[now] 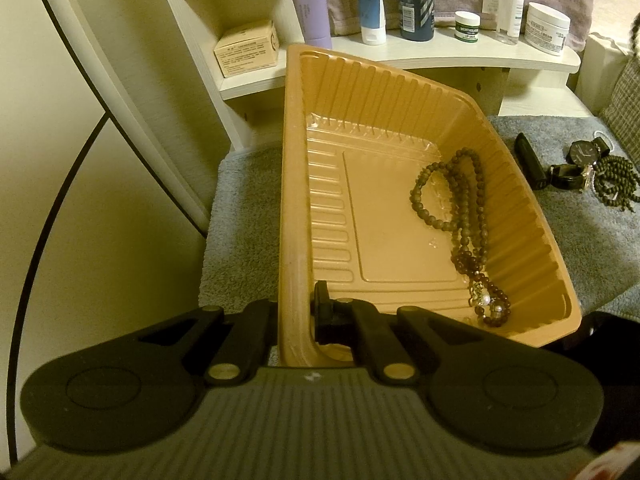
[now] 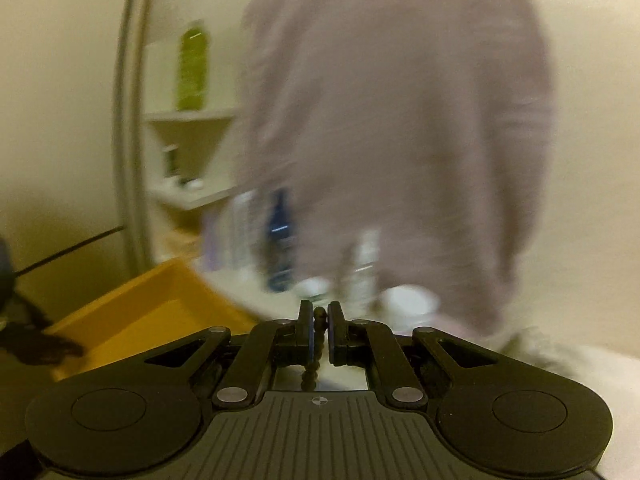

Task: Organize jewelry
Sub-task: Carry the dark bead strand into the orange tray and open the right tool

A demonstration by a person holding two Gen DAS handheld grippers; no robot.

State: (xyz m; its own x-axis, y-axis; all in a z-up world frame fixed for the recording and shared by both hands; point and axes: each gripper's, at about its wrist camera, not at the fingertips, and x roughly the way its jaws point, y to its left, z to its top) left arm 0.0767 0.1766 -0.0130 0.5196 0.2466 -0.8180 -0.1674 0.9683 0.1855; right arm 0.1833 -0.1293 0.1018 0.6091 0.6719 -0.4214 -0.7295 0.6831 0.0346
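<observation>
Gripping the near-left wall of the tan tray (image 1: 298, 208), the left gripper (image 1: 294, 312) tilts it above the grey towel (image 1: 592, 240); 1 brown bead necklace (image 1: 460, 200) lies inside. The right gripper (image 2: 319, 320) pinches a dark bead strand (image 2: 313, 364).

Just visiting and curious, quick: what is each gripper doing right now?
Left gripper: closed on the near wall of the orange tray.
Right gripper: closed on a string of beads.
</observation>
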